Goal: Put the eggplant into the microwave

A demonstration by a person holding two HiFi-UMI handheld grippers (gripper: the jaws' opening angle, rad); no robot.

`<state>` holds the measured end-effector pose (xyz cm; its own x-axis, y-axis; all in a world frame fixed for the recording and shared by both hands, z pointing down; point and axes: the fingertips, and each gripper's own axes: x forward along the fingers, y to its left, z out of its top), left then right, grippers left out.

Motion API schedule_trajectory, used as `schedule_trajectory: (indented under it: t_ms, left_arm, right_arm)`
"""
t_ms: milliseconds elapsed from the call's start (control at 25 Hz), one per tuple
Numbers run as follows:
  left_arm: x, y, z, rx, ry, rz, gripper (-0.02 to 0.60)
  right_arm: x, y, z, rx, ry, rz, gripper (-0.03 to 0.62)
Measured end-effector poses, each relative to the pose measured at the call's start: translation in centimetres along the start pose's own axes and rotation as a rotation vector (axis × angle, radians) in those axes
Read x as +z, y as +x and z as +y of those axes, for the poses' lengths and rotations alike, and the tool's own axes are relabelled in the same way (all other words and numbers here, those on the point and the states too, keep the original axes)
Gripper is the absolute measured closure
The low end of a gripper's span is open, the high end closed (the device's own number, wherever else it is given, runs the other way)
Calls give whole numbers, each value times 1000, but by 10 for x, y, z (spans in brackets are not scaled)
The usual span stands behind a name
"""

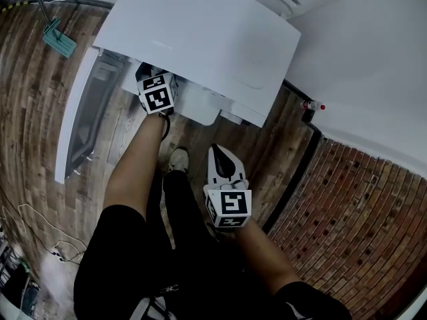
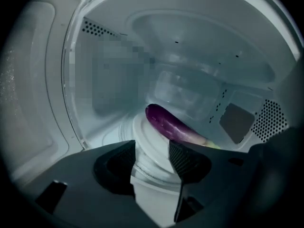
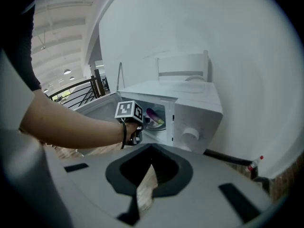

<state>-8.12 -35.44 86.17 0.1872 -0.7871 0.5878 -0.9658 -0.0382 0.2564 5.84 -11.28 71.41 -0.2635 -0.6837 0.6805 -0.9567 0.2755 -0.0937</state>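
eggplant (image 2: 171,123) lies on the microwave (image 1: 200,39) plate (image 2: 141,129), left tongs (image 2: 152,158) apart, clear of it. pull straight back, don't nudge it. right tongs (image 3: 145,184) together.

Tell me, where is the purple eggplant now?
In the left gripper view the eggplant lies on the turntable plate inside the microwave, right of centre, just beyond the open left gripper.
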Motion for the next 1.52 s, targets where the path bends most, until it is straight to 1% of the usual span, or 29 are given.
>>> schedule_trajectory:
  t_ms: [40, 80, 240, 280, 320, 400, 440, 520, 680, 760, 840, 960, 1080, 1240, 1320, 1440, 1520]
  left_arm:
    - [1, 1, 0, 4, 28, -7, 373]
    - [1, 1, 0, -1, 37, -11, 370]
    - [6, -10, 1, -41, -21, -22, 370]
    - [8, -17, 1, -50, -24, -27, 371]
    - [11, -25, 2, -54, -14, -32, 395]
    - [17, -49, 2, -60, 33, -37, 583]
    - [19, -63, 1, -80, 53, -36, 583]
    - [23, -93, -7, -155, 68, -16, 584]
    - [39, -161, -36, -358, 63, 40, 584]
    - [55, -197, -50, -421, 84, 52, 584]
    - [71, -236, -61, -451, 135, 67, 584]
    - [104, -283, -74, -450, 232, 60, 584]
    - [148, -323, -80, -454, 249, 25, 584]
    - [204, -376, -86, -442, 289, -48, 584]
    - [230, -397, -86, -435, 283, -80, 584]
    - [265, -418, -84, -418, 244, -118, 584]
    - [286, -425, -84, -389, 262, -153, 584]
  right_arm:
    - [-1, 1, 1, 0, 2, 2, 583]
    - [-2, 1, 1, 0, 5, 3, 583]
    - [0, 3, 3, -2, 14, 3, 583]
    - [3, 4, 4, 0, 16, -2, 583]
    - [8, 4, 6, 1, 20, -9, 583]
    - [19, 5, 11, 5, 28, -28, 583]
    - [25, 5, 14, 8, 32, -37, 583]
    - [40, 5, 22, 13, 39, -59, 583]
    - [82, 0, 41, 30, 42, -125, 583]
    - [103, -6, 52, 37, 26, -158, 583]
    - [115, -16, 65, 43, 5, -169, 583]
    - [137, -33, 78, 47, -2, -190, 583]
    - [168, -56, 87, 49, 26, -238, 583]
    - [211, -95, 95, 18, 57, -299, 583]
    - [238, -116, 97, -1, 58, -344, 583]
    - [281, -146, 100, -5, 48, -421, 583]
    - [308, -163, 100, -13, 43, -481, 583]
